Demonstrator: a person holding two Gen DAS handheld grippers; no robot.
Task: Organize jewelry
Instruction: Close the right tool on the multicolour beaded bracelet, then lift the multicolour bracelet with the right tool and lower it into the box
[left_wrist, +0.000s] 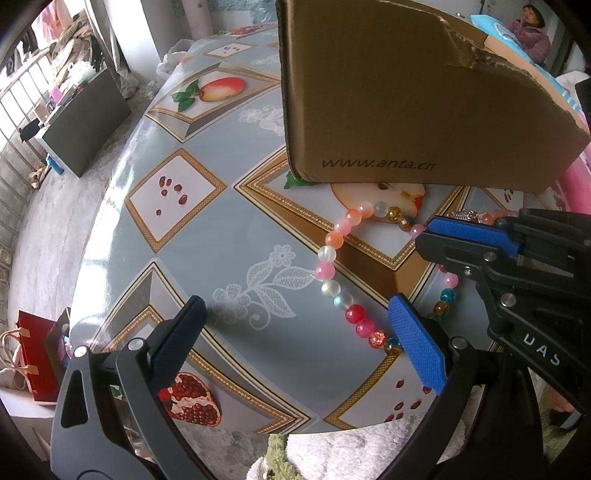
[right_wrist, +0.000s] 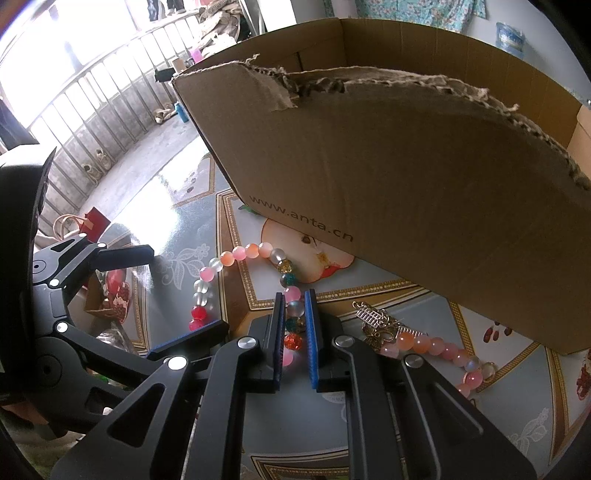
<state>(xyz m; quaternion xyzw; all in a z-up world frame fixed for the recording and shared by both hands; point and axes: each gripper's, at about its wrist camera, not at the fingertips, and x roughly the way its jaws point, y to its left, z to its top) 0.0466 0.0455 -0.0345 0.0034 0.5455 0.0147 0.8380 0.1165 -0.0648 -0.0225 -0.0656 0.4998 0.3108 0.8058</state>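
Right wrist view: right gripper (right_wrist: 294, 310) is clamped on the bead necklace (right_wrist: 236, 254), which lies on the fruit-print tablecloth (right_wrist: 369, 424). Left gripper (left_wrist: 295, 332) stands wide open, holding nothing. Right behind the beads sits the torn cardboard box (right_wrist: 406, 177).

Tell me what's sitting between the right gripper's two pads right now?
Beads of the necklace: the right gripper is shut on a run of them, greyish, teal and orange-red. The right wrist view shows it plainly.
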